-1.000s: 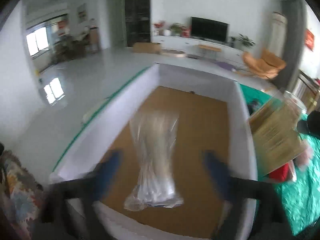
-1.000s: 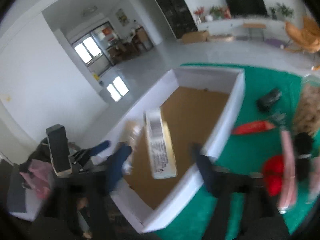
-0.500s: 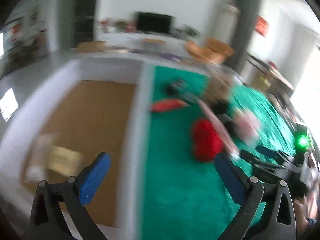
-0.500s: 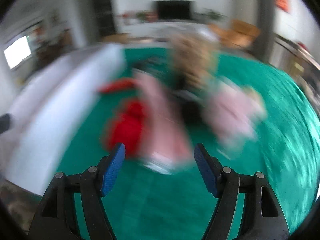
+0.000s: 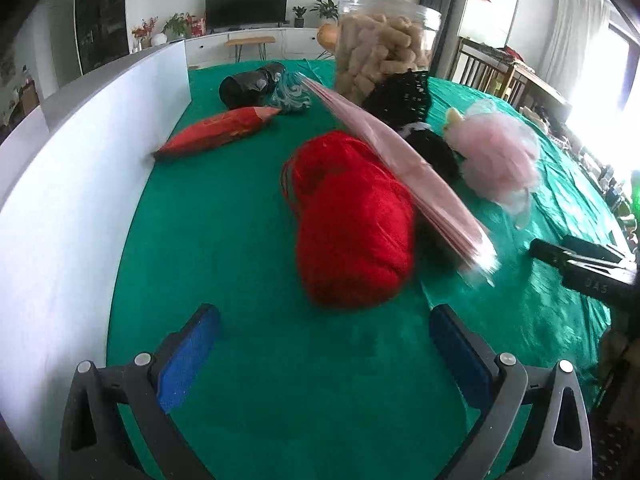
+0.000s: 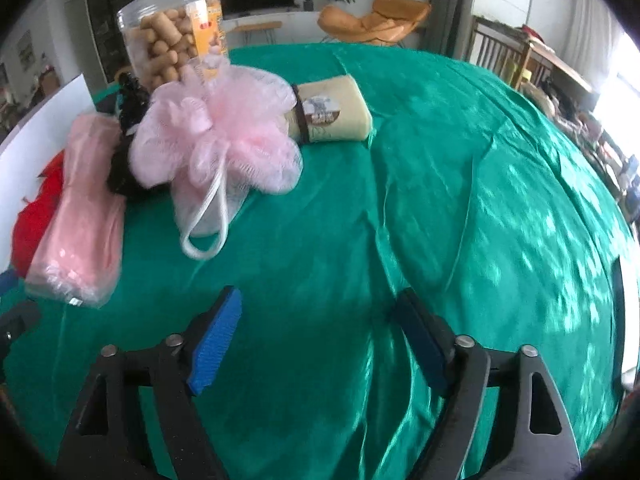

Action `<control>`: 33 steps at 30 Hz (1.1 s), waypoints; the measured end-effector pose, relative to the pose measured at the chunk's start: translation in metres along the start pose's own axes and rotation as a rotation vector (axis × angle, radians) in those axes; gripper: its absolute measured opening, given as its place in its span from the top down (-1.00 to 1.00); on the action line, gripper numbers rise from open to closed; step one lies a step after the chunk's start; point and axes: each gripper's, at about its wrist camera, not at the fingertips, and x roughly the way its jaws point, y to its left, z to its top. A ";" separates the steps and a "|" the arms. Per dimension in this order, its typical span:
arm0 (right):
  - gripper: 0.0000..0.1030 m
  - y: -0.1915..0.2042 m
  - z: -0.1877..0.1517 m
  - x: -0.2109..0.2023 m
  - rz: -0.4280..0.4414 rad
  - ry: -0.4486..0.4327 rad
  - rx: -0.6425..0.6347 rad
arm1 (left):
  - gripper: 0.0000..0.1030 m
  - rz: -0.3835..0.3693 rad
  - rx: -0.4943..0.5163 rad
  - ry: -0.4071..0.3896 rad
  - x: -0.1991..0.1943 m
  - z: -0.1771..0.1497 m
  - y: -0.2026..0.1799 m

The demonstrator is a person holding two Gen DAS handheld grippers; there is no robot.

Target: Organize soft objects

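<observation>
My left gripper is open and empty, low over the green cloth just in front of a red yarn ball. A pink wrapped pack leans across the yarn. Behind lie a pink mesh pouf, black knitted items and a red pencil-shaped pouch. My right gripper is open and empty over bare cloth. Ahead to its left are the pouf, the pink pack and a rolled beige towel.
A white box wall runs along the left of the table. A clear jar of snacks stands at the back, also in the right wrist view. A black bundle lies near it. The other gripper's tip shows at right.
Both grippers let go of their packs in the box a second ago and swung right. They now sit low over the green cloth, open and empty.
</observation>
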 end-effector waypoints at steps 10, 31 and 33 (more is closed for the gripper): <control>-0.87 -0.018 0.008 0.023 0.032 -0.017 -0.008 | -1.00 0.042 0.032 0.018 0.026 0.021 0.002; -0.87 -0.016 0.005 0.022 0.030 -0.021 -0.009 | -1.00 0.072 0.057 0.028 0.031 0.023 -0.001; -0.87 -0.016 0.005 0.022 0.029 -0.021 -0.010 | -1.00 0.072 0.056 0.027 0.030 0.022 -0.001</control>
